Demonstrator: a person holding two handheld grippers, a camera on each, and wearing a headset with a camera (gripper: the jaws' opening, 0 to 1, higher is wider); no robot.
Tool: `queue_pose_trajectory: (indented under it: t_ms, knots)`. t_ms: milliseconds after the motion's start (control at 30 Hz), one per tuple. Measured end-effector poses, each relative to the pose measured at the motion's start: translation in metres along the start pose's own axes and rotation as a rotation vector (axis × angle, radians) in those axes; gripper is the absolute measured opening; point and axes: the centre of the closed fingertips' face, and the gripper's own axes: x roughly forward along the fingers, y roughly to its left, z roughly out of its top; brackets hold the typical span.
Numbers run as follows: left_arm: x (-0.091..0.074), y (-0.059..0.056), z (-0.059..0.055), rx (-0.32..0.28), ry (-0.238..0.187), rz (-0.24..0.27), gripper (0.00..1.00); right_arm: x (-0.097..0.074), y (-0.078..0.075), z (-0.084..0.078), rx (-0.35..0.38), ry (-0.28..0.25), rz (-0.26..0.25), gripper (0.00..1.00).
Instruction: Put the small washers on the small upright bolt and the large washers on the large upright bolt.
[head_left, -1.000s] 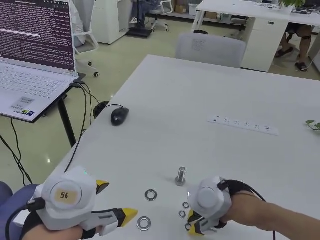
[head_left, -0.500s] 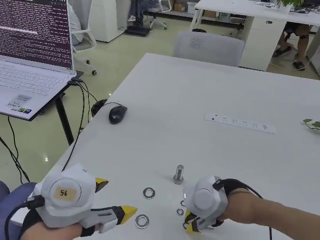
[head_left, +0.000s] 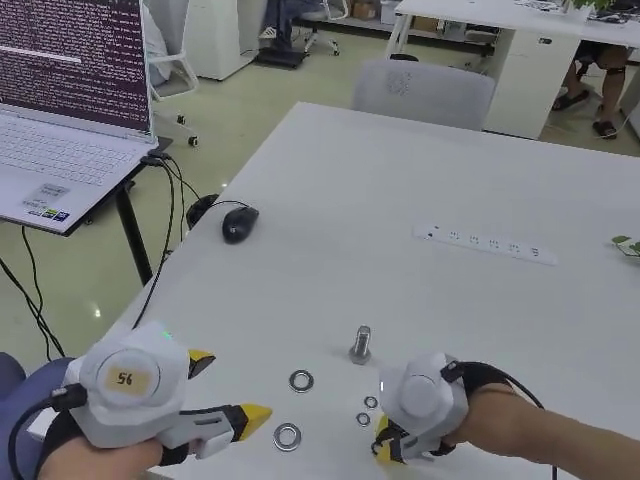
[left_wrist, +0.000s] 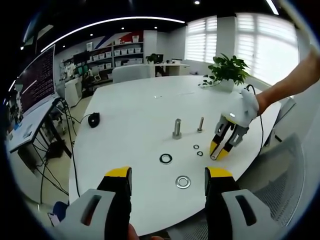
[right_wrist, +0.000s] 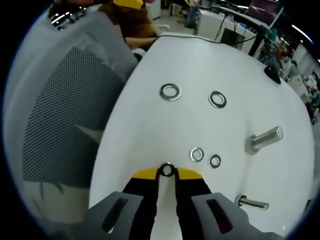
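Note:
The large upright bolt stands mid-table, and the thinner small bolt is beside it. Two large washers lie flat in front of it. Two small washers lie just to their right. My right gripper is low at the table's near edge, shut on a third small washer pinched between its yellow tips. My left gripper hovers open and holds nothing, left of the nearer large washer.
A black mouse and its cable lie at the table's left. A white power strip lies far right. A laptop sits on a side stand at left, and a grey chair is at the far edge.
The right gripper has stayed low over the nearest small washer, which no longer lies loose by its tips. The left gripper has barely moved. The head camera has shifted a little.

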Motion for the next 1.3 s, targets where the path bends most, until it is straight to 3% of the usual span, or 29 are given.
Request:
queue_pose_trajectory:
  t_ms: [433,767,1067,1300]
  knots:
    - [0.0,0.0,0.002,0.004,-0.002,0.003,0.59,-0.027,-0.023,-0.017,0.161,-0.067,-0.104,0.13]
    - [0.003,-0.002,0.004,0.008,-0.002,-0.006,0.59,-0.074,-0.065,-0.045,0.31,-0.109,-0.251,0.13]
    - [0.004,-0.004,0.007,0.016,-0.002,-0.012,0.59,-0.106,-0.101,-0.046,0.292,-0.106,-0.314,0.13]
    - [0.004,-0.003,0.007,0.015,-0.001,-0.01,0.59,-0.108,-0.113,-0.039,0.218,-0.06,-0.272,0.13]
